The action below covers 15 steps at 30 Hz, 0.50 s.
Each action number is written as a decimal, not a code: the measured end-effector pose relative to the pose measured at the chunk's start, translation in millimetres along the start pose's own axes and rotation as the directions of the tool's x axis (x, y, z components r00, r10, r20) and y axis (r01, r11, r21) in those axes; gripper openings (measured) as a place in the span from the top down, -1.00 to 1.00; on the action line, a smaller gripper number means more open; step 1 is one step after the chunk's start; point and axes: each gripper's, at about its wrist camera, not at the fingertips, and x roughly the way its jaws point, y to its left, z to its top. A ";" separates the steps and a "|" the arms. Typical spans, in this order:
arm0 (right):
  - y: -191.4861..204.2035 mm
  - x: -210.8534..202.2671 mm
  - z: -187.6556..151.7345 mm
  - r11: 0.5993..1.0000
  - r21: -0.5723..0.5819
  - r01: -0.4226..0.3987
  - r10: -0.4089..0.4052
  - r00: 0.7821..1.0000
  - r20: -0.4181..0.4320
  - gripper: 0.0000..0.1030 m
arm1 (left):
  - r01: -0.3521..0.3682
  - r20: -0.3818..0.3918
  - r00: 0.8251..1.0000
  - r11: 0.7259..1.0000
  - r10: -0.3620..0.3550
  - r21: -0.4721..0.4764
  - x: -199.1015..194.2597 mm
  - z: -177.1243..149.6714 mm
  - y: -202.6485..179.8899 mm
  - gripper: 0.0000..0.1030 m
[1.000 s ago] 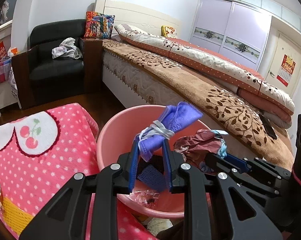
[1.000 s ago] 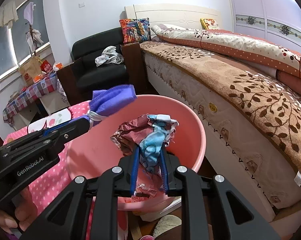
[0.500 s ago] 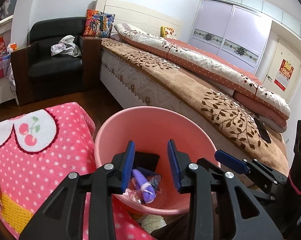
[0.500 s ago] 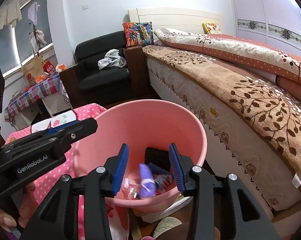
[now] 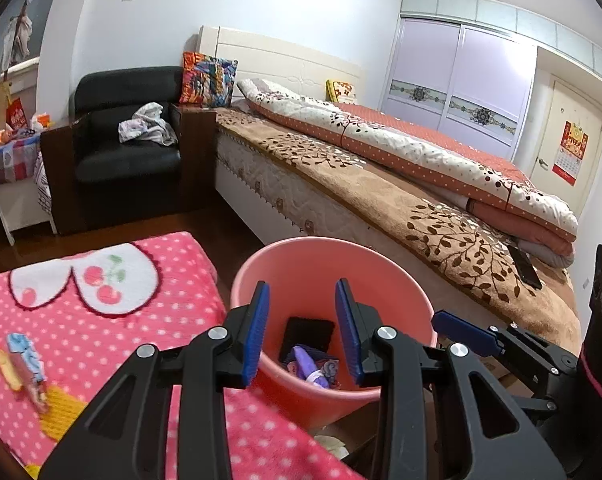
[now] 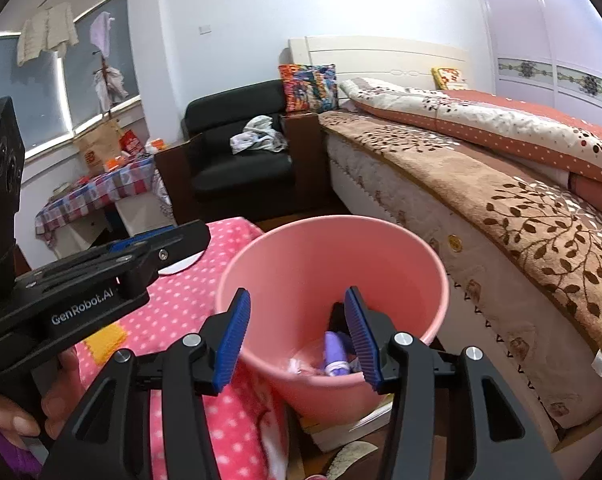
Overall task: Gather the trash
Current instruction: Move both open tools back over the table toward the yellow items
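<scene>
Item: pink bucket (image 5: pixel 333 268), standing on the floor between the bed (image 5: pixel 381 200) and a pink polka-dot blanket (image 5: pixel 101 320). Contents, seen at the bottom: a purple crumpled piece of trash (image 5: pixel 311 368) with a pale band near one end, lying beside a flat black square object (image 5: pixel 309 334); further scraps around them, too small to tell apart.

Item: left tongs (image 5: pixel 303 332), released, blue pads standing well apart with nothing between them. They hang above the near rim of the bucket; the purple trash lies below and beyond the tips, not touching them.

Item: right tongs (image 6: pixel 299 338), jaws opening, nothing between them. Also above the bucket's near rim; in the right wrist view the purple trash (image 6: pixel 335 354) shows low in the bucket (image 6: pixel 333 256), just beside the right-hand pad in the picture but deeper down, apart from it.

Item: small wrapper with pale blue part (image 5: pixel 23 358), lying on the blanket, well apart from both tongs.

Item: a hand (image 6: pixel 41 400) holding the left tongs' handle, at the lower left of the right wrist view.
</scene>
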 end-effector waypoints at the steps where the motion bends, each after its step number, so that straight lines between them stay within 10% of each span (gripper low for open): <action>1: 3.9 -2.1 -1.3 1.000 -0.006 -0.009 0.009 1.000 -0.001 0.05 | -0.002 0.002 1.000 1.000 0.002 0.000 -4.5 -1.1 1.9 0.34; 15: 59.1 -8.4 -19.1 0.988 -0.084 -0.126 0.122 0.991 -0.047 0.05 | -0.097 -0.050 0.994 0.995 0.096 -0.019 -54.2 -24.4 32.8 0.34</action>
